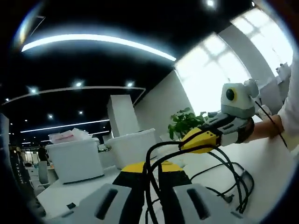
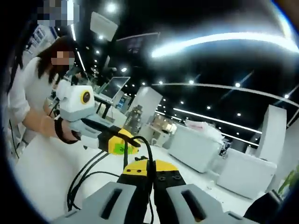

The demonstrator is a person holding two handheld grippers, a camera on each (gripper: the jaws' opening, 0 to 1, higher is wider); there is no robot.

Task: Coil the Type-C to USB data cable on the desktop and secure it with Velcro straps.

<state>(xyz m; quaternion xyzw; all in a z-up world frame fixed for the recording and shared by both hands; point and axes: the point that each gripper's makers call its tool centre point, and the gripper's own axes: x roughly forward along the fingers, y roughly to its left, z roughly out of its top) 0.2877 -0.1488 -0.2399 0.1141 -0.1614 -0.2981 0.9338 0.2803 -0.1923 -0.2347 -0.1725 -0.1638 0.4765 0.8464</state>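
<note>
Open-plan office, white desktop [image 1: 266, 163] under strip lights. Left gripper [image 1: 152, 179] and right gripper [image 2: 150, 179] both clamped on the black cable [image 1: 233, 179], loops hanging between over the desk. Risk, probably: loops springing apart if either grip slackens before strapping.

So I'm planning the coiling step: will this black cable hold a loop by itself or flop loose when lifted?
Likely floppy: the black cable hangs in slack, uneven loops between the two hand-held grippers. It looks thin and light, so it should lift easily. The loops spread apart on the white desktop, so they probably spring open unless pinched.
</note>
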